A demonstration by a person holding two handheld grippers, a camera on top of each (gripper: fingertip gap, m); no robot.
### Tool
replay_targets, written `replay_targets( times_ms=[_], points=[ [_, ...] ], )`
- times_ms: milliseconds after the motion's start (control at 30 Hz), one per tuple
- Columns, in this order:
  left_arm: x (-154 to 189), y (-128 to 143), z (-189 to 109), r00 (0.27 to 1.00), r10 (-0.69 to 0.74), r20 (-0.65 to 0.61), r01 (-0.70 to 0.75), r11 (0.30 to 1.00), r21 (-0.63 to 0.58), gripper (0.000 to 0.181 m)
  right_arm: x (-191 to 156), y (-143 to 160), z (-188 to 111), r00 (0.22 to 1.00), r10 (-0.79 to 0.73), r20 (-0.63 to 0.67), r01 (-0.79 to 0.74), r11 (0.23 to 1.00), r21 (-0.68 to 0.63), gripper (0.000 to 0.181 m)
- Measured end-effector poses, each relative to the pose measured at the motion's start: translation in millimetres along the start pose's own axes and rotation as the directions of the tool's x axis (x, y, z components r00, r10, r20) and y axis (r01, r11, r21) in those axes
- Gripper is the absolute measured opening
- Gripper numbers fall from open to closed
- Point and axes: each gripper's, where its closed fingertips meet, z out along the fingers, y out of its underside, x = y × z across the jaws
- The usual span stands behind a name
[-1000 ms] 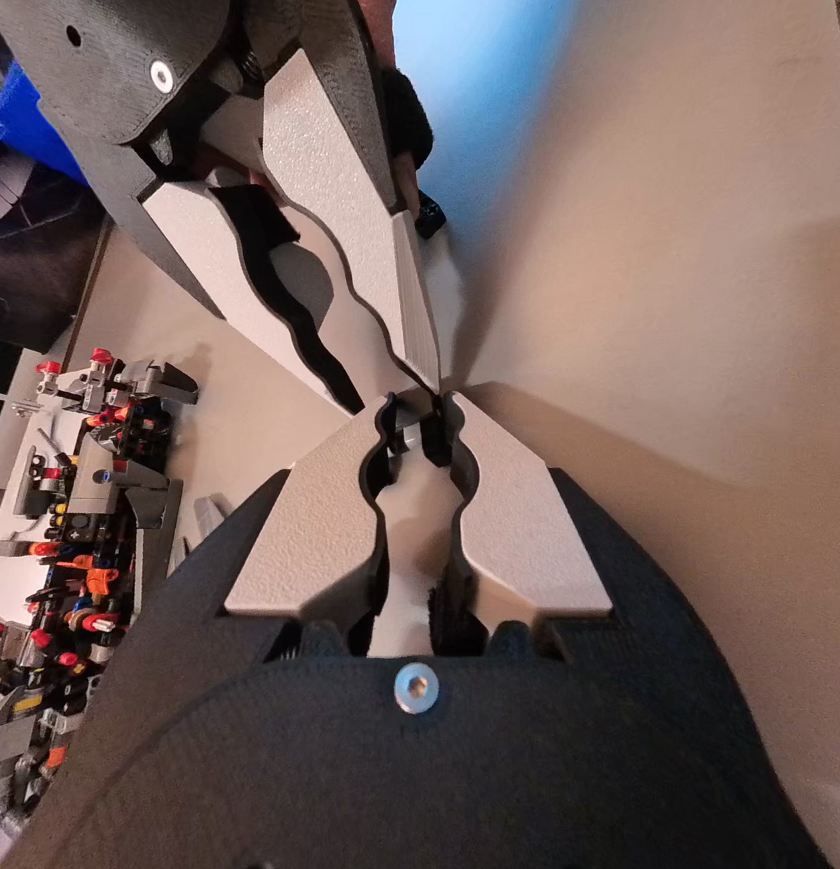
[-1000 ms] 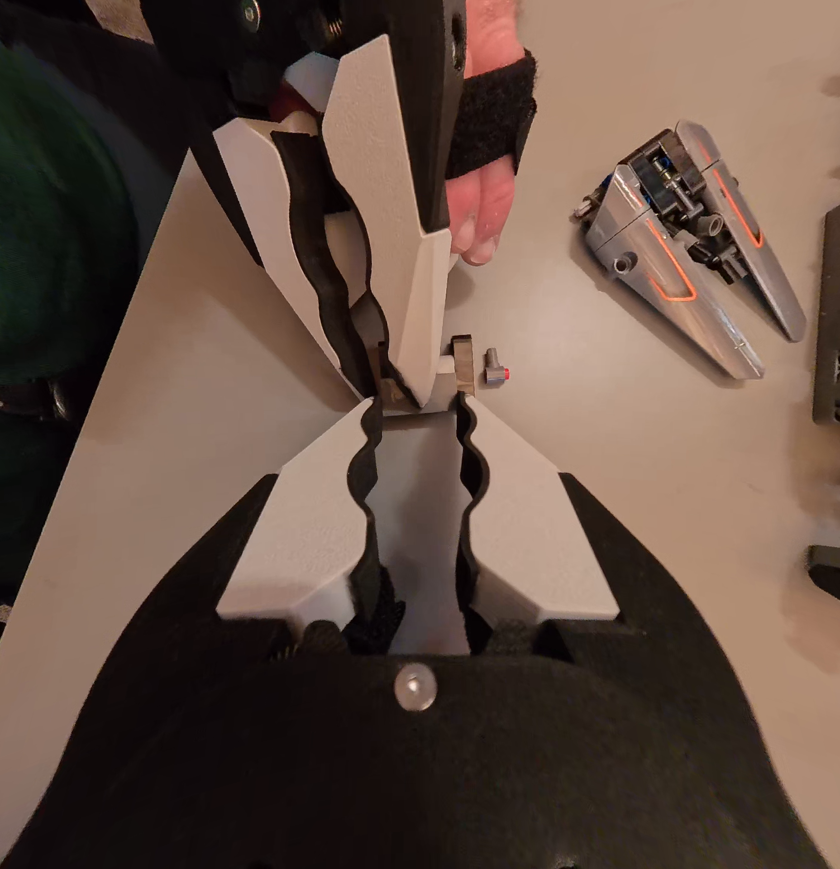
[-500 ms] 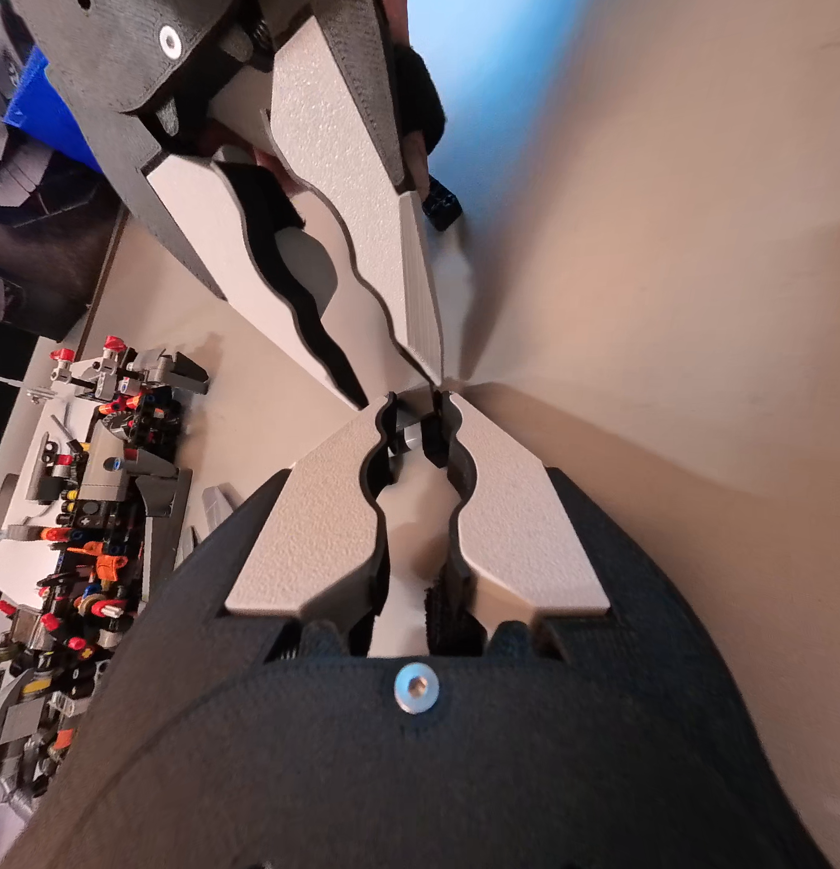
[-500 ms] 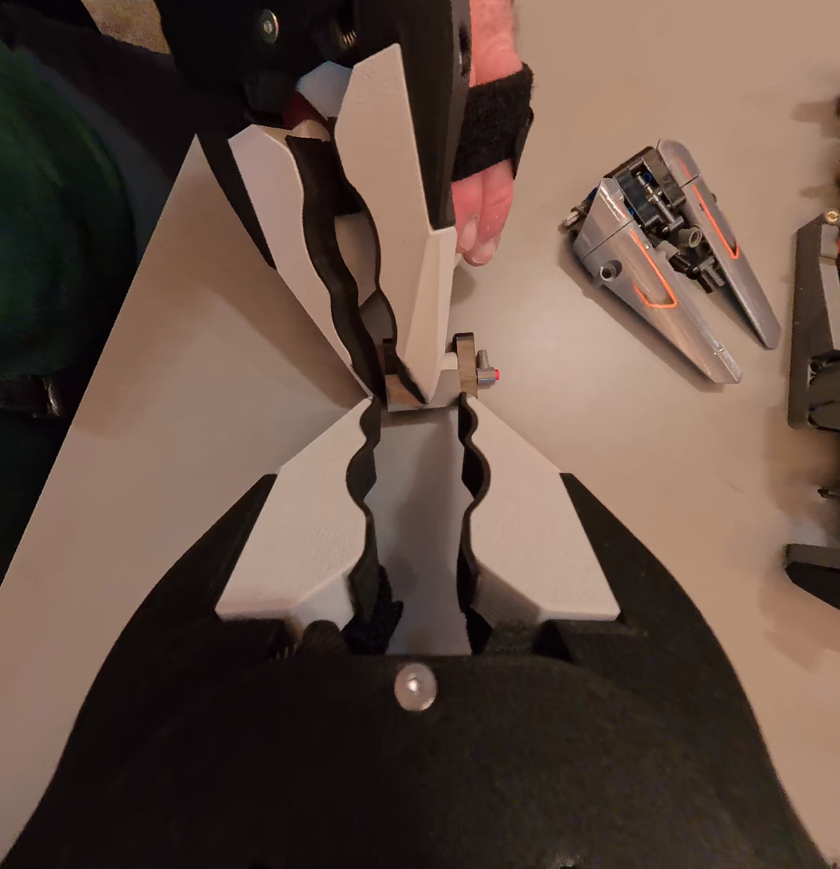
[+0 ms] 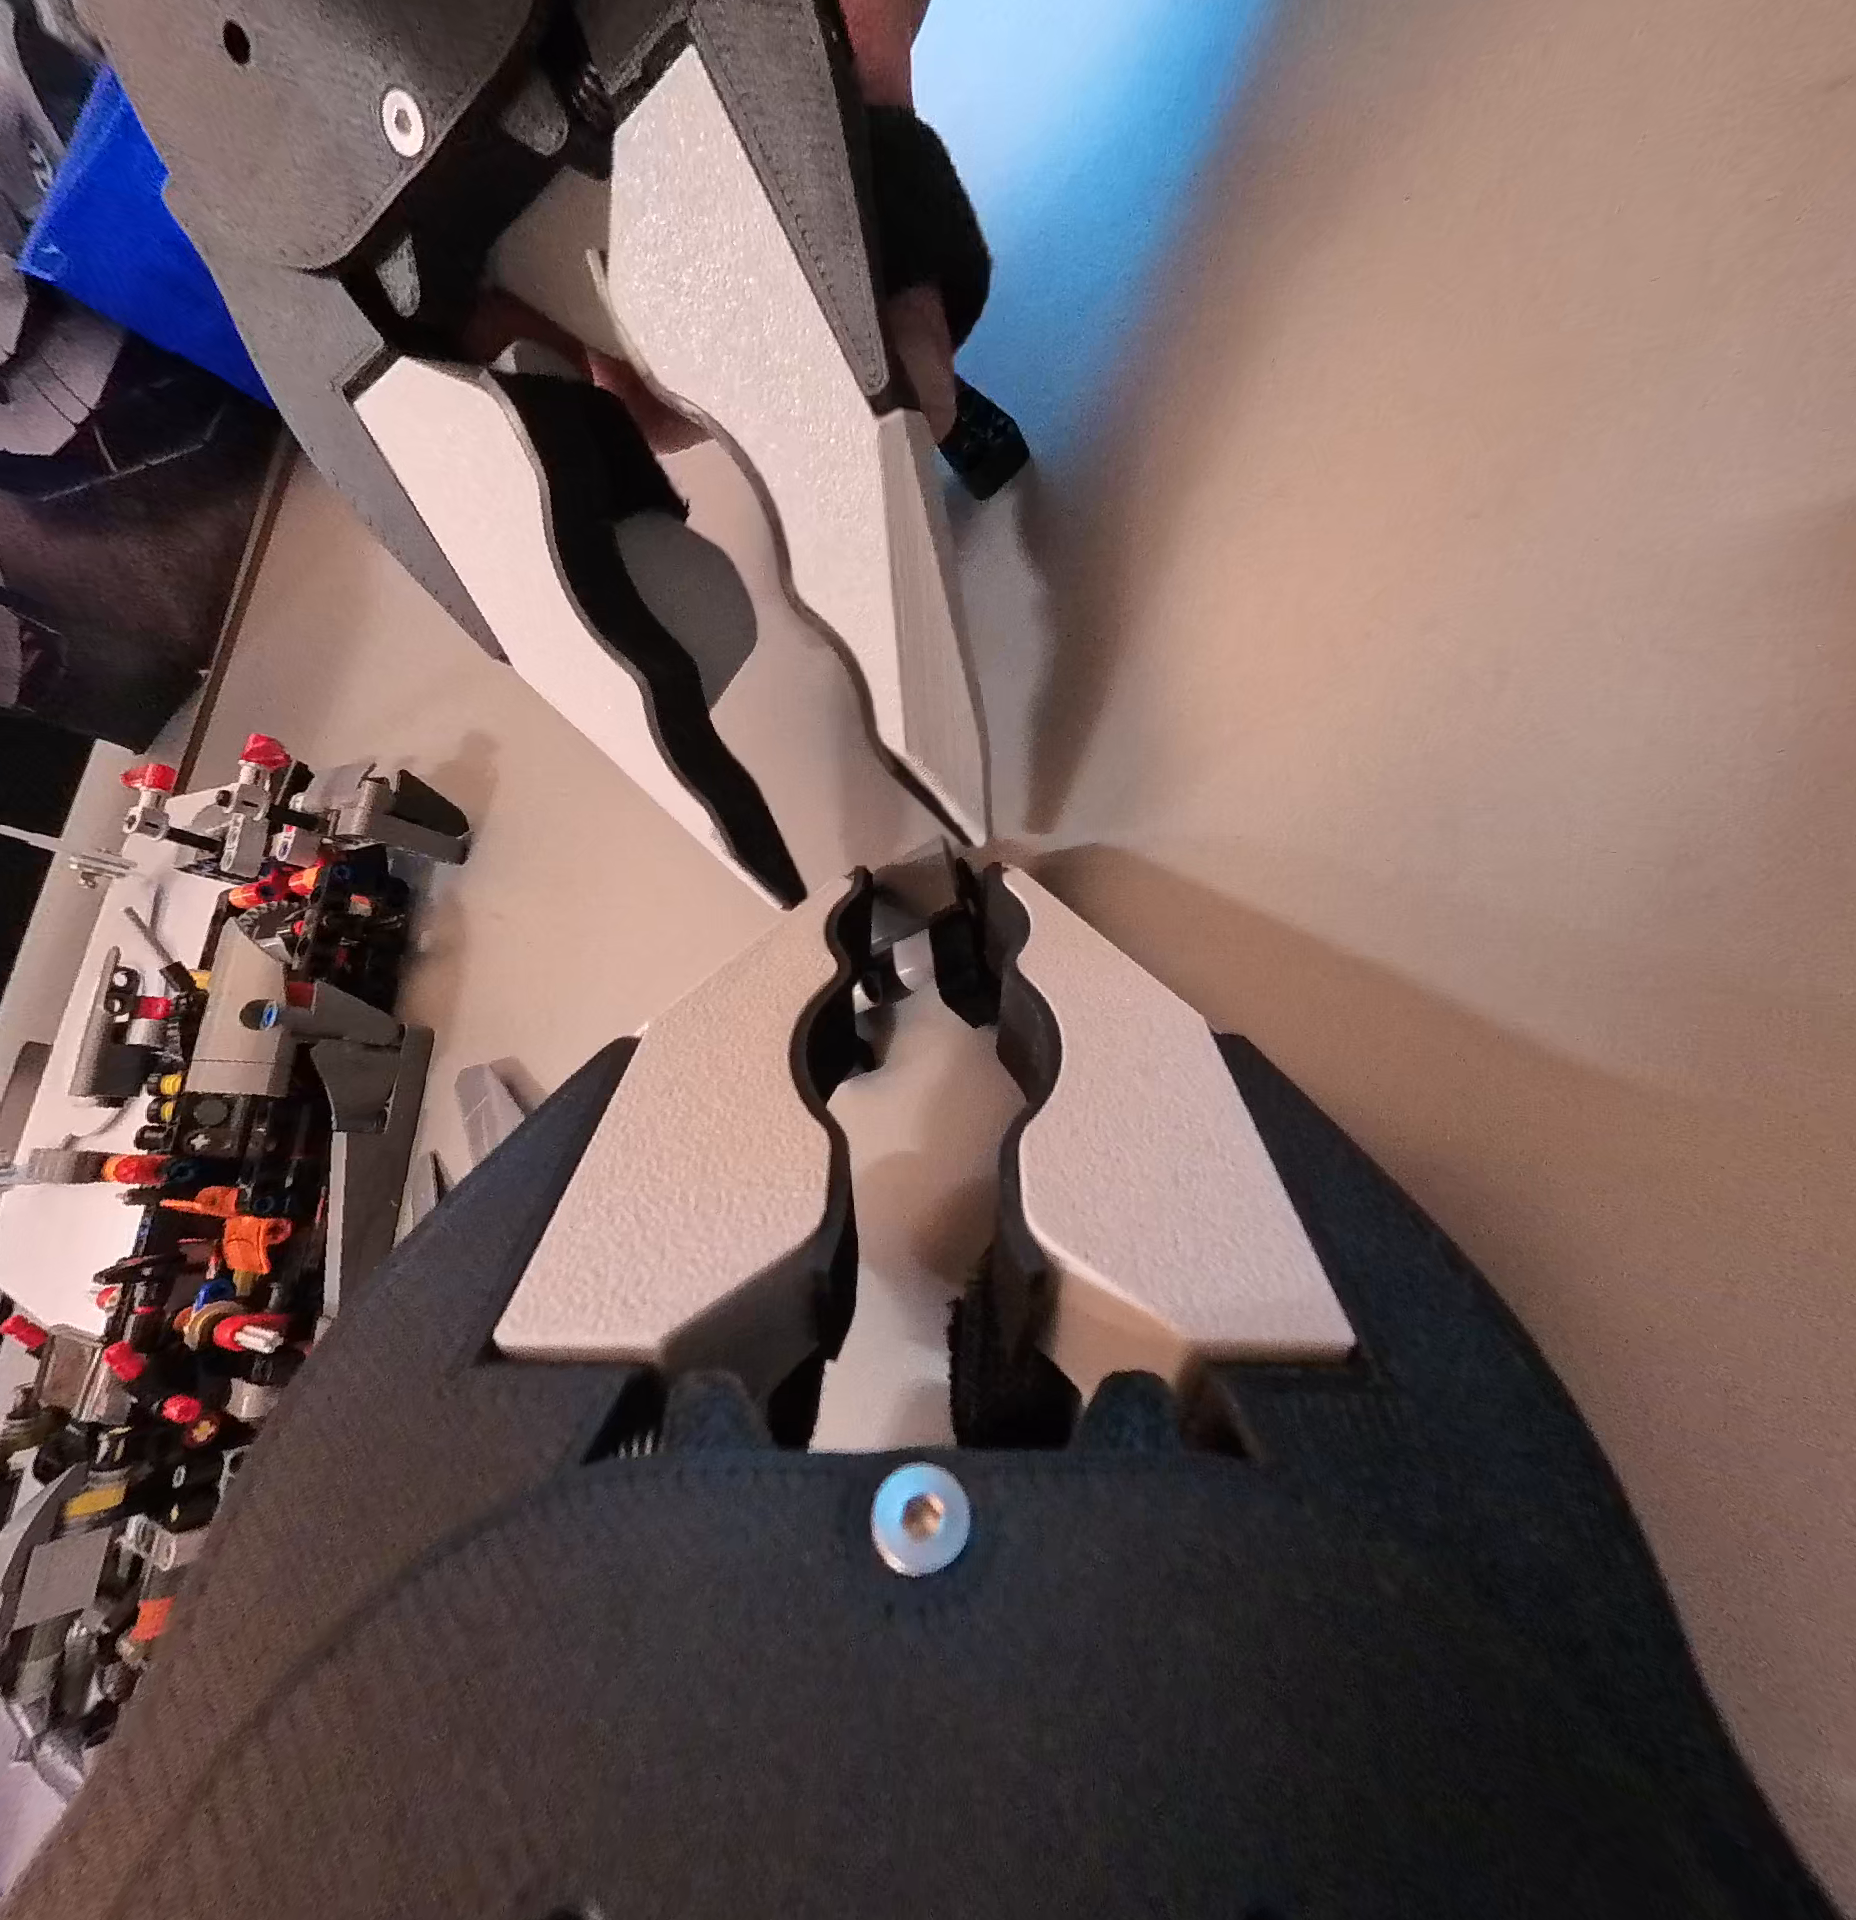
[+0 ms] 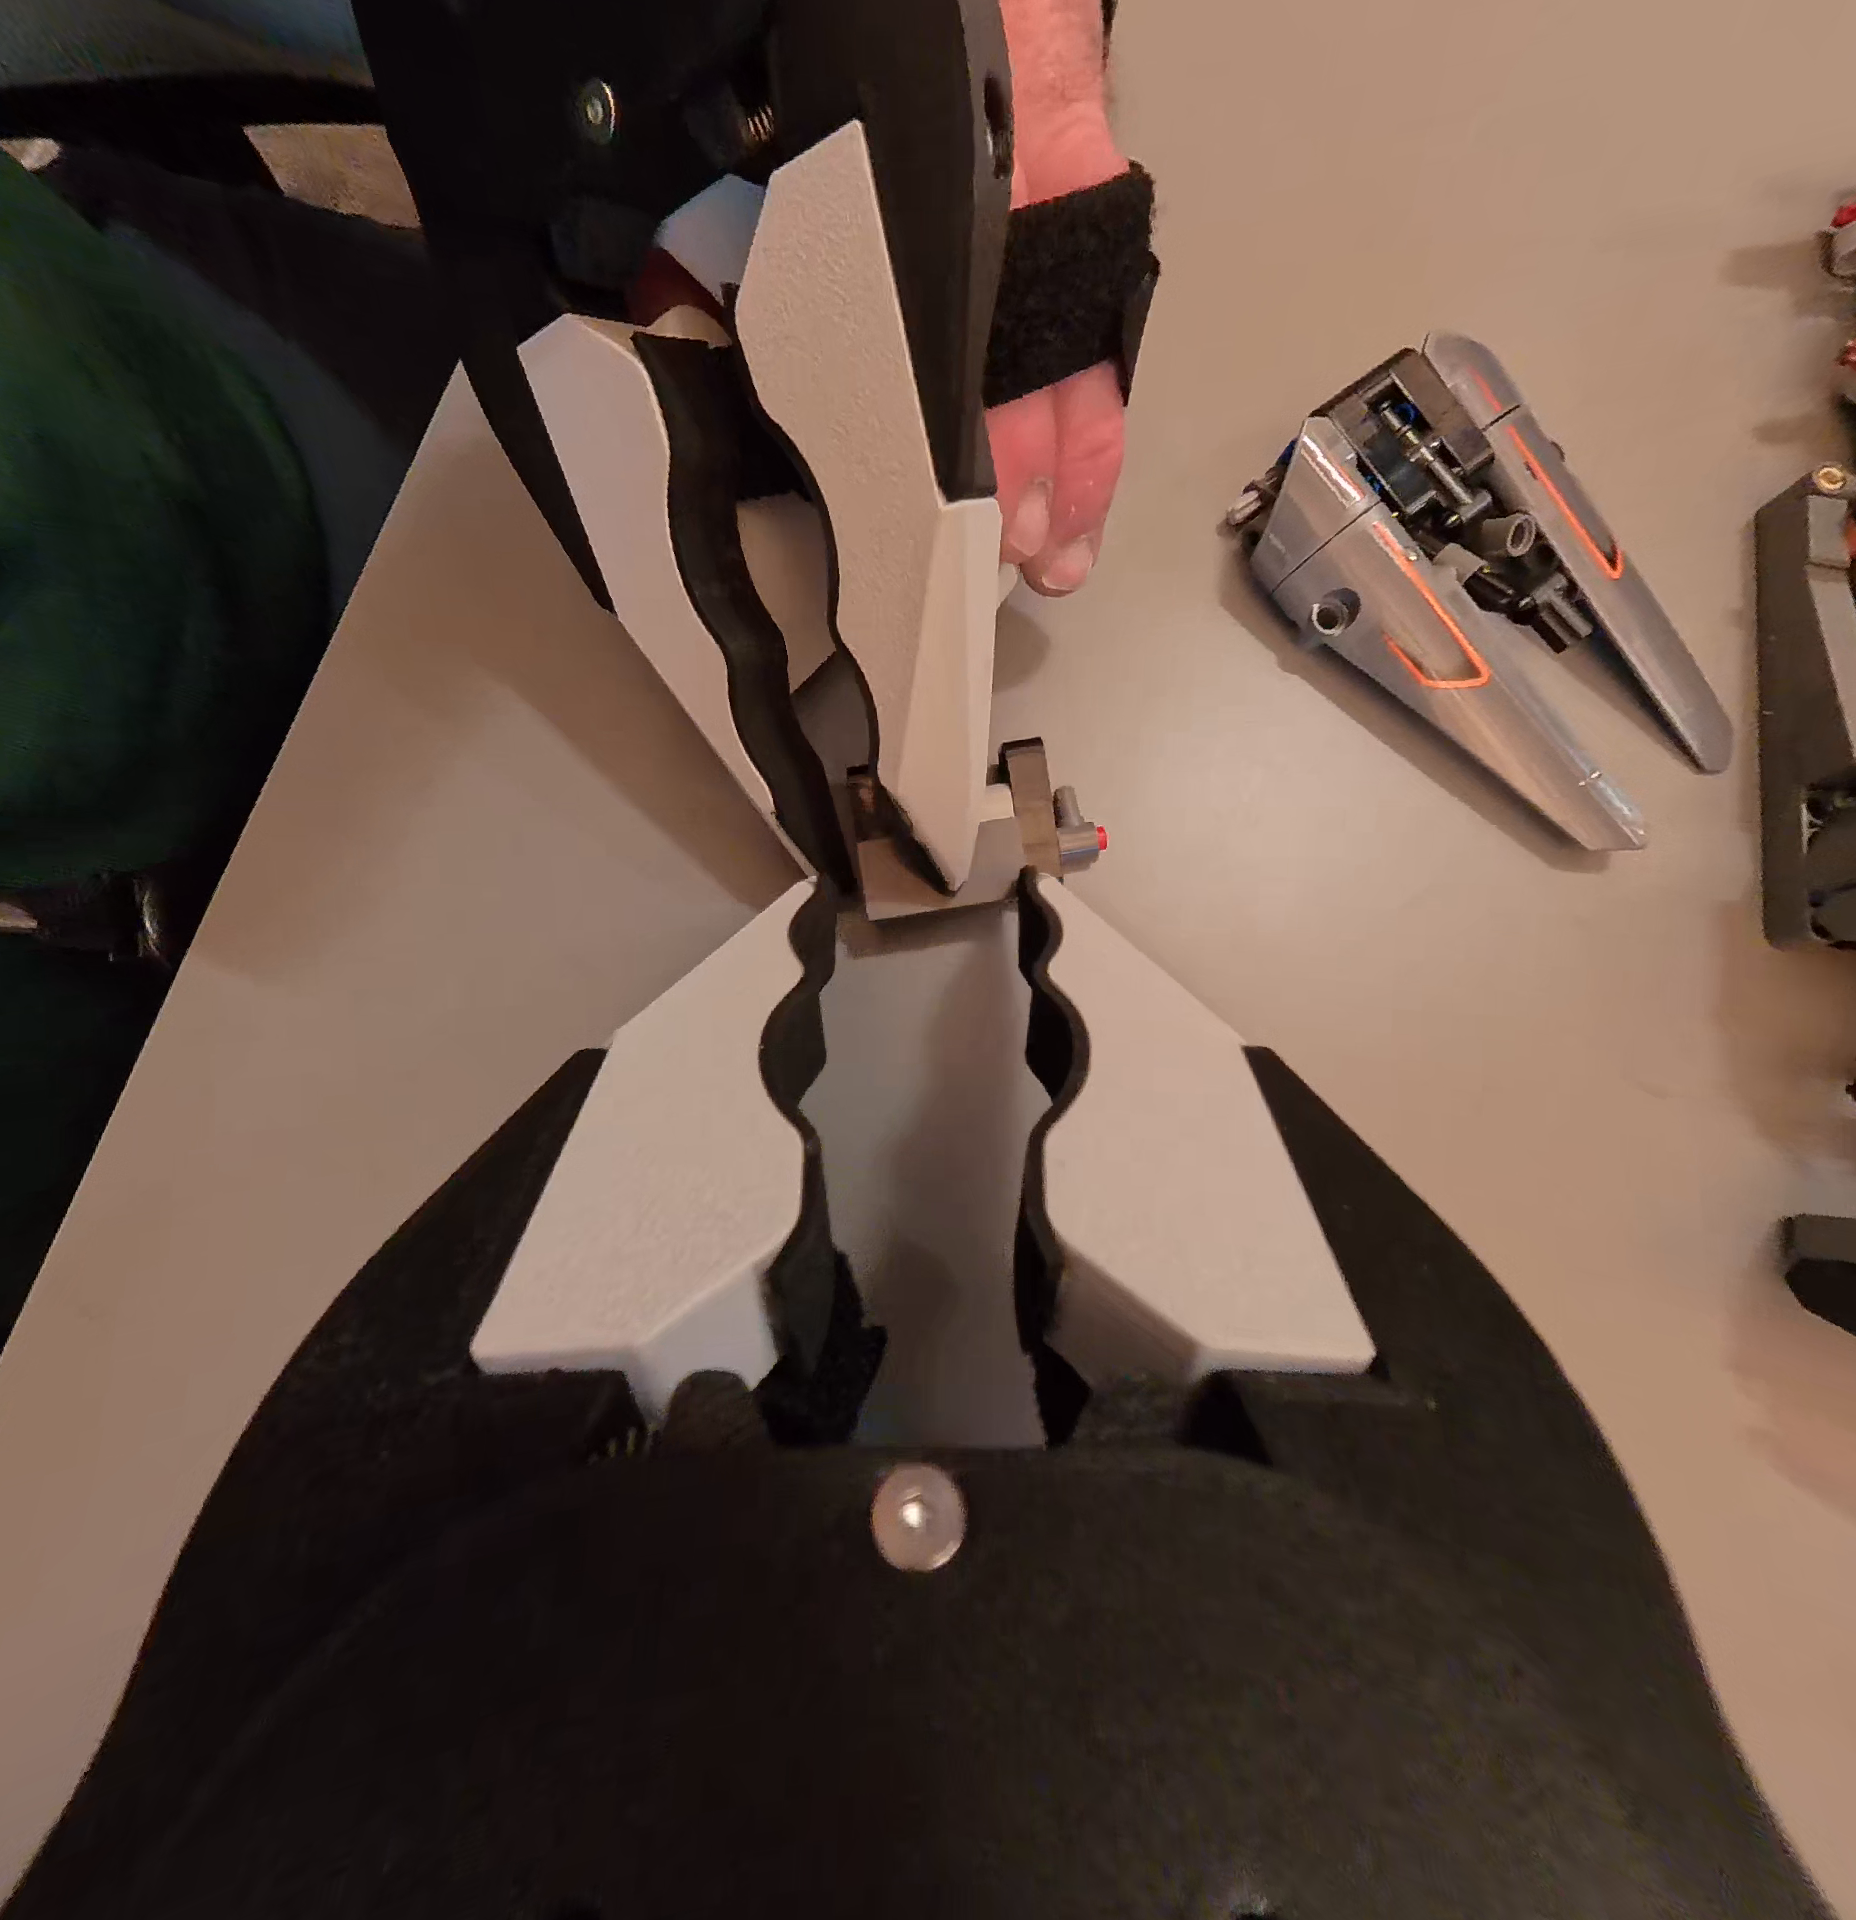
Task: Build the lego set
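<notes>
Left gripper (image 5: pixel 919 914) pinching a small lego piece (image 5: pixel 908 951) at the very tips: grey and black, with a little light tube on it. Right gripper (image 6: pixel 919 899) closed on the other part of the same small piece (image 6: pixel 934 883), a flat grey bit. Tips of both grippers meeting nose to nose, just above the desk (image 6: pixel 1267 883). Left gripper coming in from the top in the right wrist view (image 6: pixel 882 862), held by a hand (image 6: pixel 1059 488) with a black strap around it. Sticking out to the side of the pinched piece, a dark grey block (image 6: pixel 1028 805) with a short grey pin (image 6: pixel 1078 836) and a red tip. Hard to tell just how the bits lock together, since the tips hide the joint.

Farther out on the desk, a grey pointed lego nose part (image 6: pixel 1475 603) with orange lines, lying flat and well apart from the grippers. Near the right edge, more dark grey lego parts (image 6: pixel 1817 748). In the left wrist view, a big half-built lego model (image 5: pixel 207 1091) full of red, orange and black pins, off to the left. A small black piece (image 5: pixel 981 436) near the far hand. A blue box (image 5: pixel 124 239) past the desk edge.
</notes>
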Motion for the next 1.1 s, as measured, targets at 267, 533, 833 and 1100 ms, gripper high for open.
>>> replay_targets(
  times_ms=[267,533,833,1100],
  points=[
    [1.3,-0.6,-0.4,1.0,0.001,-0.014,-0.001,1.0,0.007,0.02,3.5,-0.4,4.5,1.0,-0.018,-0.01,0.018,1.0,0.003,0.035],
    [0.5,0.1,-0.6,1.0,0.004,-0.007,-0.004,1.0,0.005,0.019,3.0,2.4,6.9,0.999,-0.048,-0.006,0.048,0.999,0.002,0.031],
    [-3.6,0.2,-3.5,1.0,0.001,0.022,-0.001,1.0,0.008,0.023,4.9,-0.3,6.2,0.999,-0.04,-0.014,0.04,0.999,0.022,0.031],
    [-5.6,2.7,-5.9,0.999,0.011,0.044,-0.01,1.0,-0.016,0.024,7.5,-2.4,5.3,0.999,-0.05,-0.019,0.051,0.999,0.017,0.03]
  ],
)
